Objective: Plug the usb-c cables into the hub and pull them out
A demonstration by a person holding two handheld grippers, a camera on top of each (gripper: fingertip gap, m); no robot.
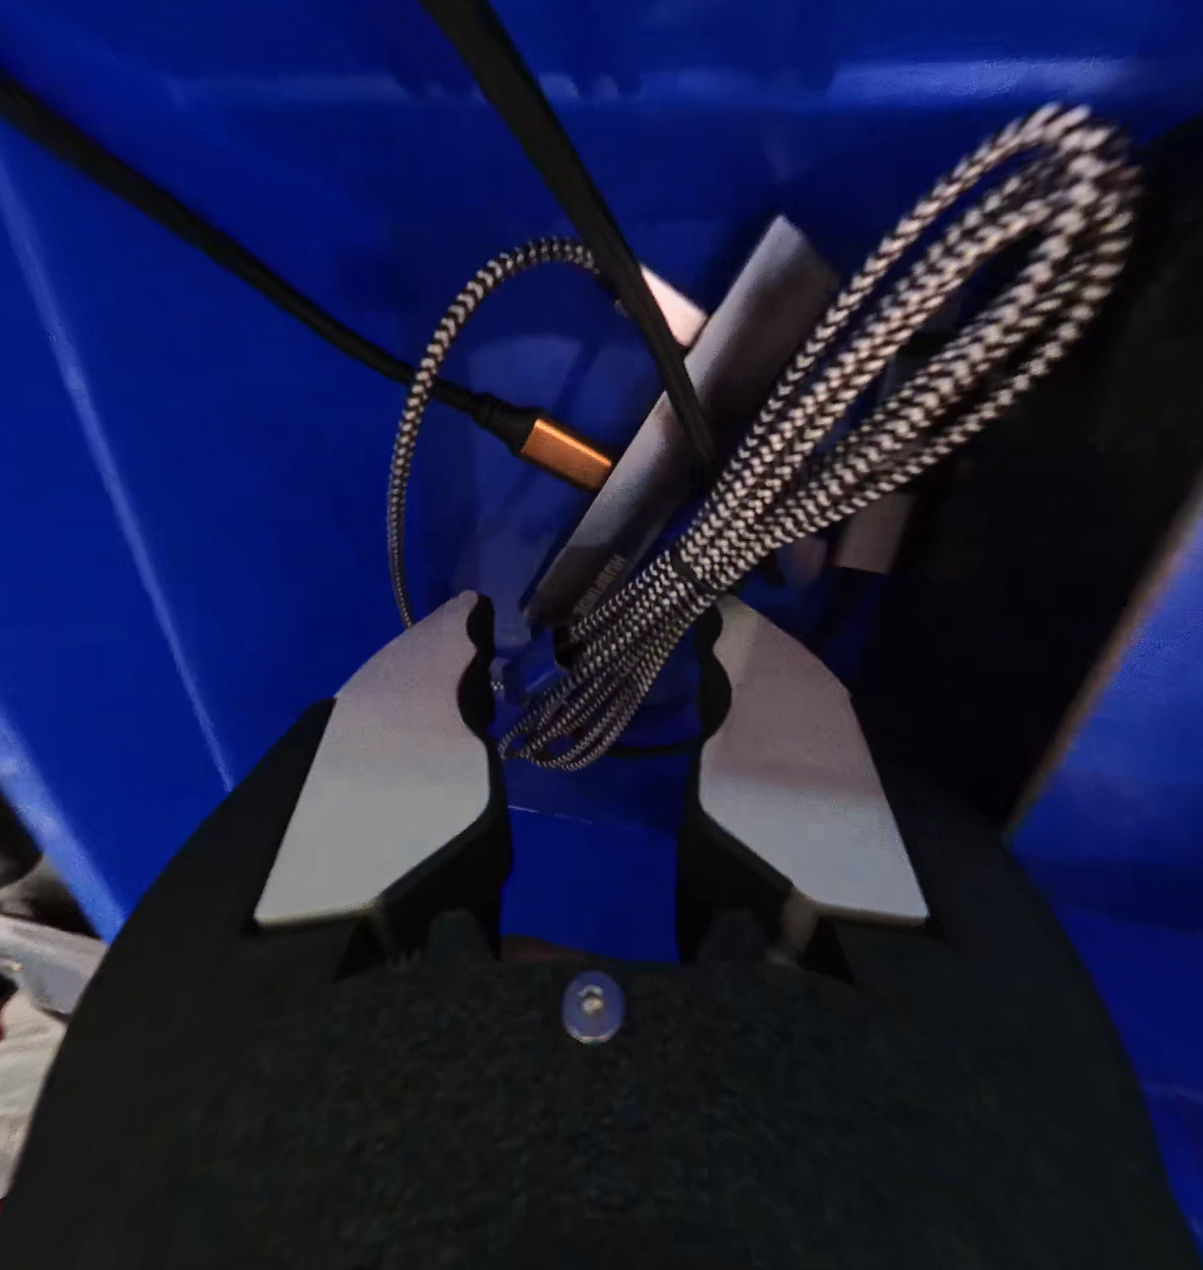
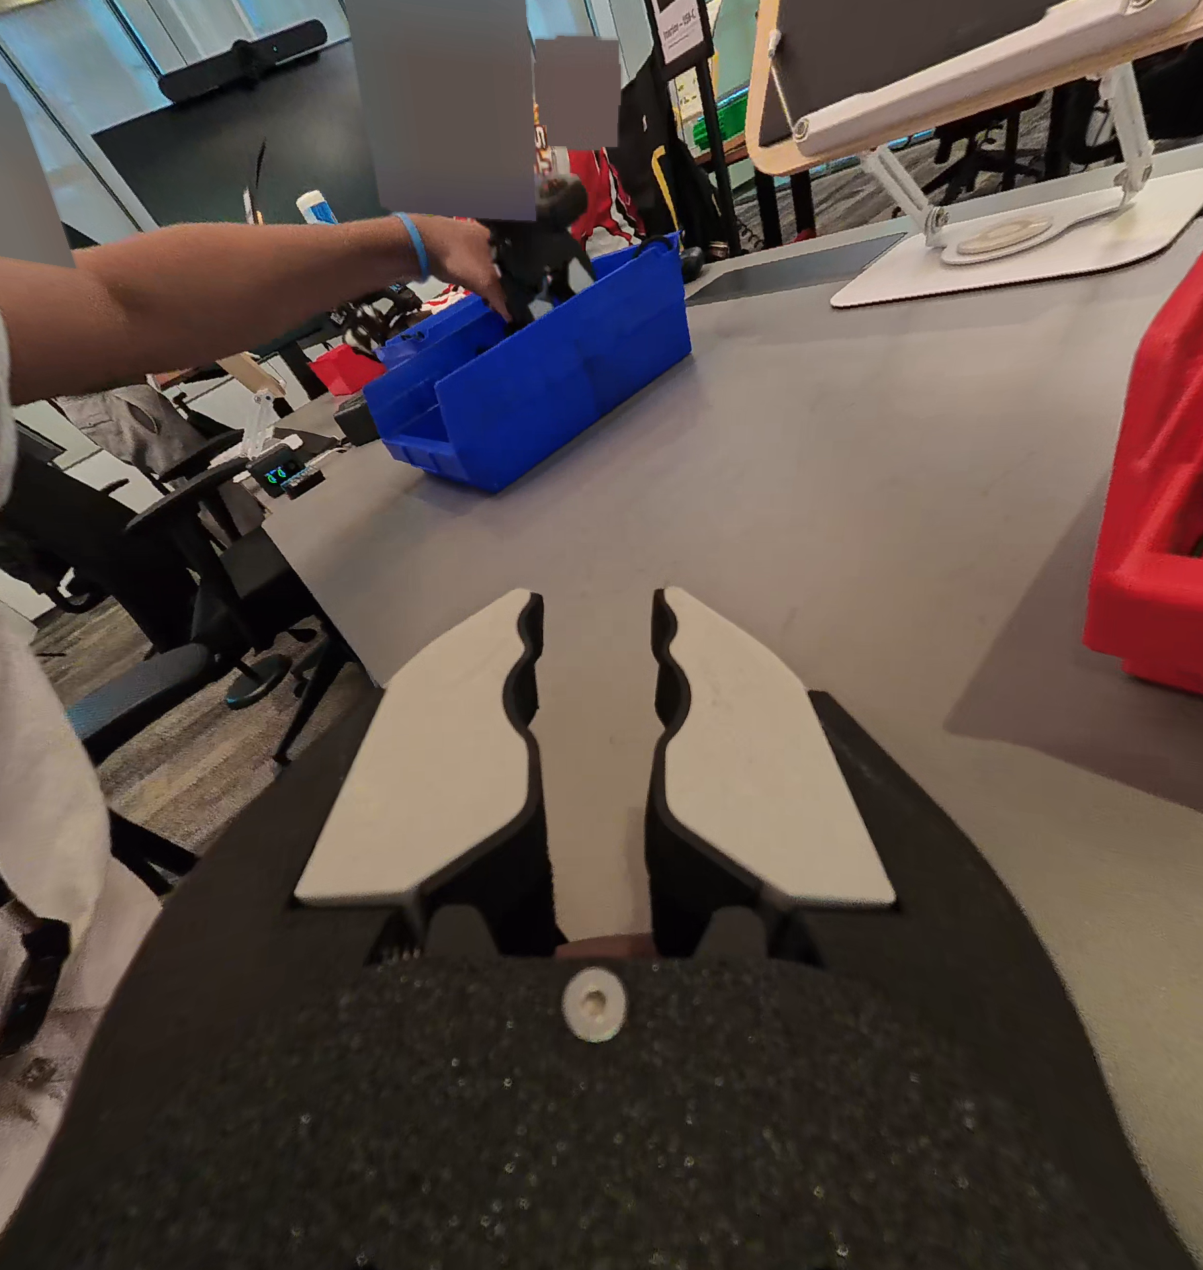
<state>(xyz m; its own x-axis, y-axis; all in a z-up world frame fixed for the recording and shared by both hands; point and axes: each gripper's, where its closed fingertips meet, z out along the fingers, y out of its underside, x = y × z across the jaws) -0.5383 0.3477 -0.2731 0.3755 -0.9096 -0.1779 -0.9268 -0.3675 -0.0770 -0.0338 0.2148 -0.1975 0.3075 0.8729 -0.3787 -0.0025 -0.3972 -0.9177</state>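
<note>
Ahead of our left gripper (image 1: pixel 595 611), inside the blue bin (image 1: pixel 172 343), we count one grey hub (image 1: pixel 681 426), lying slanted, its near end just beyond the fingertips. One bundled black-and-white braided cable (image 1: pixel 825 440) lies over the hub's right side, its tied end reaching down between the two fingers (image 1: pixel 406 742). They stand wide apart, and we see no contact with the bundle. One black cable with a copper-coloured plug (image 1: pixel 561 450) sits left of the hub, plug tip at the hub's edge; whether it is seated we cannot tell. A second black cable (image 1: pixel 571 192) crosses over the hub from above.

Before our right gripper (image 2: pixel 597 598), two fingers stand narrowly parted with nothing between them, above bare grey table (image 2: pixel 825 481). Far ahead-left, the one blue bin (image 2: pixel 550 398) sits on the table, with a person's hand (image 2: pixel 465 258) and the left gripper (image 2: pixel 544 275) reaching into it. One red bin (image 2: pixel 1162 550) sits to the right.
</note>
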